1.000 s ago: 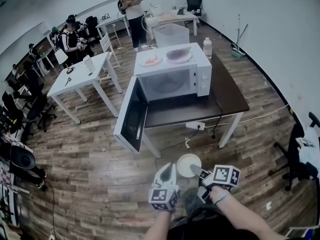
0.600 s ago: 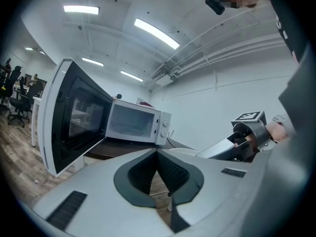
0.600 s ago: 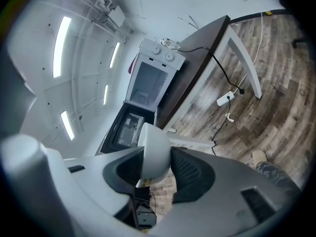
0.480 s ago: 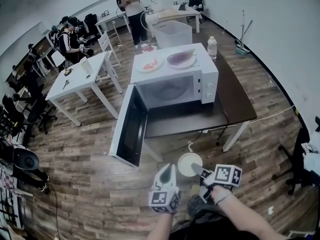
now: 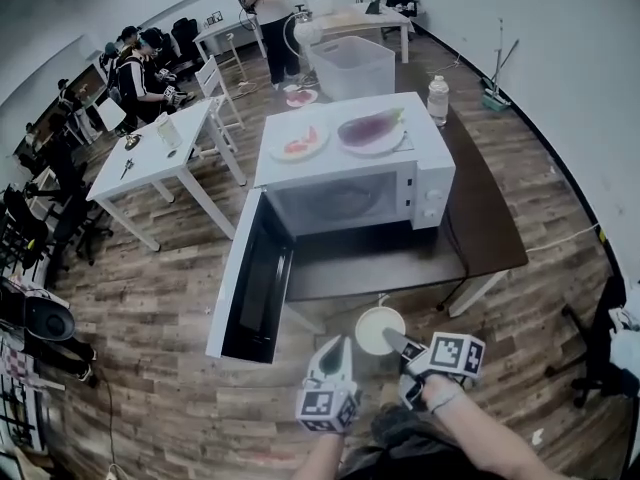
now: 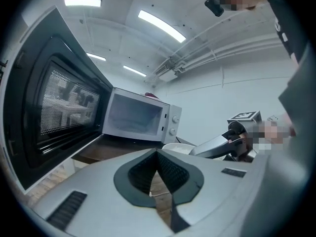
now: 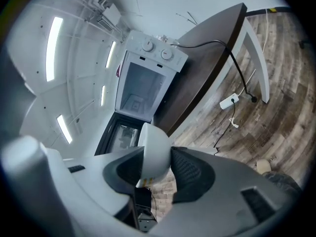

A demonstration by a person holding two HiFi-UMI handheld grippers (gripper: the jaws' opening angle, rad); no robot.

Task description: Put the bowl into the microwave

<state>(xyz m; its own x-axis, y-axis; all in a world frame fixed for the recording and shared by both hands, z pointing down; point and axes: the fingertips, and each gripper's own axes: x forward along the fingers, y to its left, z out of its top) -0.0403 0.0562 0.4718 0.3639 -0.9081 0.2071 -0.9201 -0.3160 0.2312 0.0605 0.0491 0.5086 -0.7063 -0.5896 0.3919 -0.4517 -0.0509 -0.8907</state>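
Observation:
A white bowl [image 5: 379, 329] hangs over the wooden floor in front of the dark table [image 5: 490, 238], and my right gripper [image 5: 393, 344] is shut on its rim. In the right gripper view the bowl's wall [image 7: 155, 149] is pinched between the two dark pads [image 7: 190, 174]. The white microwave [image 5: 350, 180] stands on the table with its door [image 5: 248, 278] swung wide open to the left, and its cavity [image 7: 140, 90] faces me. My left gripper [image 5: 336, 350] is shut and empty, just left of the bowl. It also sees the microwave [image 6: 137, 120] and its door [image 6: 54, 98].
Two plates of food [image 5: 300, 142] [image 5: 372, 131] lie on top of the microwave, and a bottle [image 5: 437, 97] stands on the table behind it. A cable and power strip [image 7: 228, 101] hang by the table leg. A white table [image 5: 150, 156] and several people are at the back left.
The view has come closer to the microwave, which now looks larger and nearer. Both grippers and the bowl keep their places in the view.

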